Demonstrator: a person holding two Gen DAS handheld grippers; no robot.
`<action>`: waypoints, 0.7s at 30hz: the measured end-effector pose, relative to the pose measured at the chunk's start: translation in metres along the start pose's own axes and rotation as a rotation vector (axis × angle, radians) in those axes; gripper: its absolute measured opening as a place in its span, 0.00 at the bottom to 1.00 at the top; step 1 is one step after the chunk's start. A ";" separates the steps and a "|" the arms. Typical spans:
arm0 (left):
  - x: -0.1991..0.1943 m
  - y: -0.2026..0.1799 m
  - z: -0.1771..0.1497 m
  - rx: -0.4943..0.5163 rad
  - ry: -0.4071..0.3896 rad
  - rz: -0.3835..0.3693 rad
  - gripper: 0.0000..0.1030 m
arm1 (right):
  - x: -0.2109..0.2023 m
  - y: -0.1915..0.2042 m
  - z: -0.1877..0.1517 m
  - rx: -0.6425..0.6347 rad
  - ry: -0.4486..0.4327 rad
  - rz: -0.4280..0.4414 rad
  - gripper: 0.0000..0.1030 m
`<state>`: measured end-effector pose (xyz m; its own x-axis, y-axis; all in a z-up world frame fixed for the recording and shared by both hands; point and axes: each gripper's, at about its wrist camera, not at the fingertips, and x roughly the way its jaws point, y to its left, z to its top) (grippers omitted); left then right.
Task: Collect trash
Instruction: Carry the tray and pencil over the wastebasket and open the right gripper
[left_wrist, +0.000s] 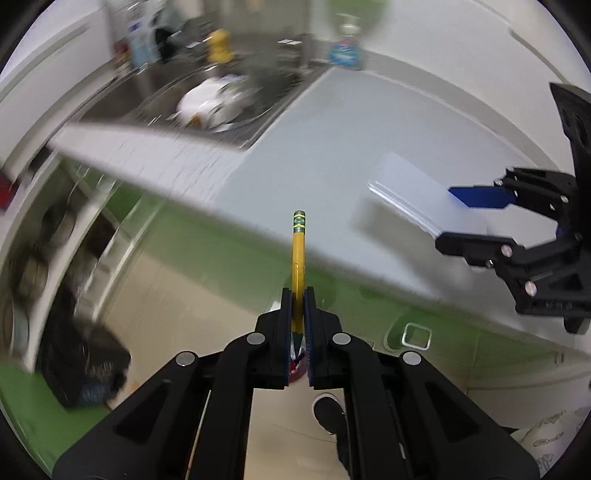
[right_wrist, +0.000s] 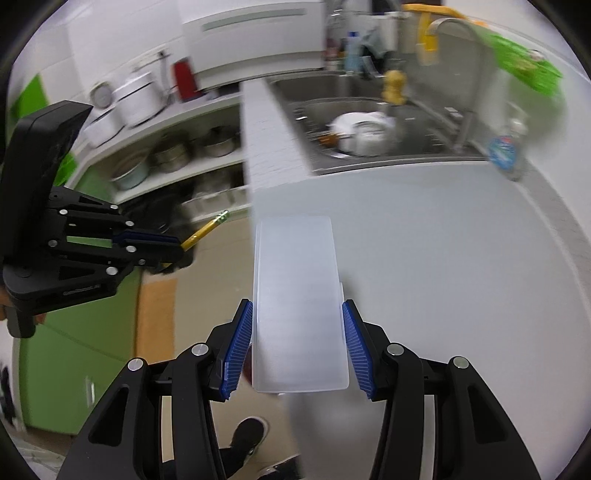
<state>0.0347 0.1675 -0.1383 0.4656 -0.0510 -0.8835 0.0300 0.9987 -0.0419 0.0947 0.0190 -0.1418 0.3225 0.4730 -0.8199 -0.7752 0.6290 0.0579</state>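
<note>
My left gripper (left_wrist: 297, 295) is shut on a yellow pencil (left_wrist: 297, 254) with a green ferrule, held in the air off the counter's front edge, over the floor. The pencil (right_wrist: 205, 230) and left gripper (right_wrist: 181, 245) also show at the left of the right wrist view. My right gripper (right_wrist: 297, 321) is shut on a translucent white plastic container (right_wrist: 299, 302), its blue pads against both long sides, above the grey counter (right_wrist: 443, 258). In the left wrist view the right gripper (left_wrist: 443, 218) and container (left_wrist: 410, 188) are at the right.
A steel sink (right_wrist: 369, 122) with white dishes lies at the back of the counter, with a soap bottle (right_wrist: 504, 151) beside it. Open shelves (right_wrist: 177, 155) with pots stand to the left. A black bag (left_wrist: 81, 354) sits on the floor; a shoe (right_wrist: 247, 435) is below.
</note>
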 end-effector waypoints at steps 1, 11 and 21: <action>-0.002 0.005 -0.011 -0.023 0.005 0.013 0.06 | 0.005 0.008 -0.002 -0.014 0.008 0.014 0.47; 0.037 0.056 -0.124 -0.278 0.090 0.099 0.06 | 0.093 0.086 -0.038 -0.160 0.130 0.145 0.47; 0.112 0.092 -0.186 -0.373 0.118 0.097 0.06 | 0.231 0.120 -0.090 -0.195 0.261 0.154 0.47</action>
<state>-0.0746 0.2550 -0.3280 0.3452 0.0229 -0.9383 -0.3425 0.9338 -0.1032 0.0271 0.1482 -0.3758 0.0637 0.3638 -0.9293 -0.9012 0.4210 0.1030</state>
